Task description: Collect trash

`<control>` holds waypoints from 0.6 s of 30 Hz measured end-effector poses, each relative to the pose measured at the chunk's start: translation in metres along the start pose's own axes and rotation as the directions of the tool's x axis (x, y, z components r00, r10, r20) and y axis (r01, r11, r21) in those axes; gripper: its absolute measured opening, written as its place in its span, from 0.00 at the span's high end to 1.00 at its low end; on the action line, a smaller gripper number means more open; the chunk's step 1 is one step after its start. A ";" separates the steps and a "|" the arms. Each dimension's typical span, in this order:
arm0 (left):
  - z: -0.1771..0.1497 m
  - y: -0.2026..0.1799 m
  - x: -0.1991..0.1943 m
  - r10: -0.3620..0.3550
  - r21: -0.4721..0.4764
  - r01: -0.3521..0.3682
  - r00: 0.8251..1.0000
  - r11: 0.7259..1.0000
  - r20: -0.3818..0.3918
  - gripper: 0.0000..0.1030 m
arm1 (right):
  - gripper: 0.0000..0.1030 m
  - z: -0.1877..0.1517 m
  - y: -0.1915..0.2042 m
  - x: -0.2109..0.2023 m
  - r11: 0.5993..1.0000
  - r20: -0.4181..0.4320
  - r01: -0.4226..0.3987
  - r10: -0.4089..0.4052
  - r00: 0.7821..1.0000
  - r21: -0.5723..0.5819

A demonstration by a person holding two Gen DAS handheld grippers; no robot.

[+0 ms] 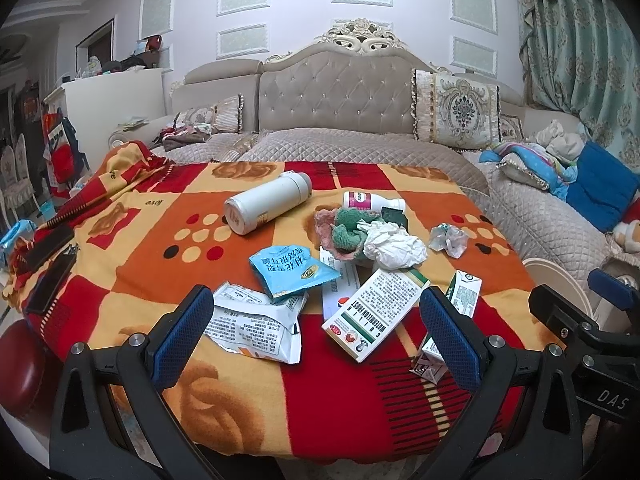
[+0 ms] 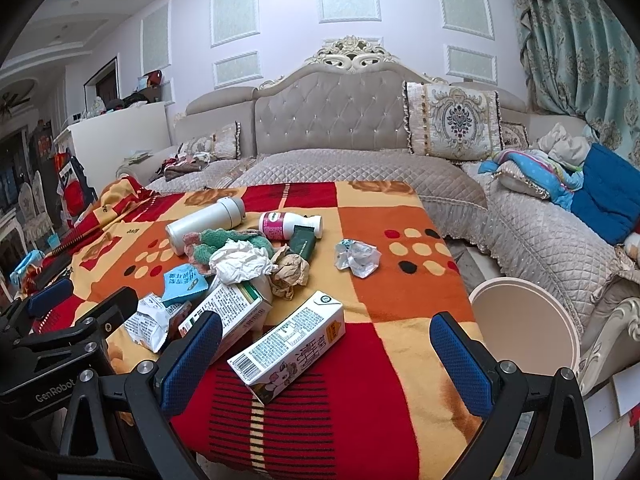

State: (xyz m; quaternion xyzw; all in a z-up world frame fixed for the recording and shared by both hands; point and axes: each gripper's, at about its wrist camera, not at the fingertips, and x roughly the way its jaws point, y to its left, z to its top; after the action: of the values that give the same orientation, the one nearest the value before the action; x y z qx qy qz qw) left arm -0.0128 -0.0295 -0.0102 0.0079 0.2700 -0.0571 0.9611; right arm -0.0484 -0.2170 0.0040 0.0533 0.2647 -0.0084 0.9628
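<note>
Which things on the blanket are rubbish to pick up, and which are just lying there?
Rubbish, probably: blue snack packet, torn white wrapper, Watermelon Frost box, milk carton, white tissue, crumpled brown paper, small paper wad.

Just lying about, I think: white flask, pink-label bottle, knitted cloth.

Both wrist cameras look forward and slightly down from the near edge of the blanket-covered table (image 1: 240,408), facing the sofa (image 1: 336,96) at the upper centre. The left view sits further left; the right view takes in more of the bin (image 2: 524,320). Both share the litter pile, including the white bottle (image 1: 266,202) (image 2: 204,220).
</note>
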 end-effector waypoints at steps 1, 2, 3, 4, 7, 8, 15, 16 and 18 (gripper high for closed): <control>0.000 0.000 0.000 0.000 0.000 0.000 1.000 1.000 -0.001 0.01 | 0.00 0.000 0.000 0.000 1.000 0.000 0.000 0.000 1.000 0.000; -0.001 -0.001 0.000 0.000 0.000 0.000 1.000 1.000 -0.001 0.01 | 0.00 0.000 0.000 0.000 1.000 0.000 0.000 0.000 1.000 0.000; -0.001 -0.001 0.000 0.000 0.000 0.000 1.000 1.000 -0.002 0.01 | 0.00 0.000 0.000 0.000 1.000 -0.002 0.000 0.000 1.000 -0.001; -0.001 -0.001 0.000 0.000 0.001 0.000 1.000 1.000 -0.001 0.01 | 0.00 0.000 0.000 0.000 1.000 -0.001 -0.001 0.001 1.000 -0.001; -0.001 -0.001 0.000 0.000 0.002 0.000 1.000 1.000 -0.002 0.01 | 0.00 0.000 0.000 0.000 1.000 0.000 0.000 0.000 1.000 0.000; -0.001 -0.001 0.000 0.000 0.002 0.000 1.000 1.000 -0.003 0.01 | 0.00 0.000 0.000 0.000 1.000 0.000 0.000 0.000 1.000 0.001; -0.003 -0.002 0.002 0.001 0.001 -0.001 1.000 1.000 -0.006 0.01 | 0.00 -0.002 -0.003 0.001 1.000 -0.004 0.003 -0.003 1.000 -0.001; -0.003 -0.002 0.002 0.001 0.001 -0.001 1.000 1.000 -0.006 0.01 | 0.00 -0.003 -0.003 0.001 1.000 -0.005 0.004 -0.004 1.000 -0.002; -0.003 -0.002 0.002 0.000 0.001 0.000 1.000 1.000 -0.006 0.01 | 0.00 -0.004 -0.004 0.002 1.000 -0.009 0.004 -0.004 1.000 -0.001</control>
State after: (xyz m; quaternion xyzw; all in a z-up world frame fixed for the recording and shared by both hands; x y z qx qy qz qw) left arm -0.0129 -0.0312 -0.0140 0.0084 0.2729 -0.0571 0.9603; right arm -0.0488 -0.2209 -0.0006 0.0523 0.2690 -0.0101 0.9617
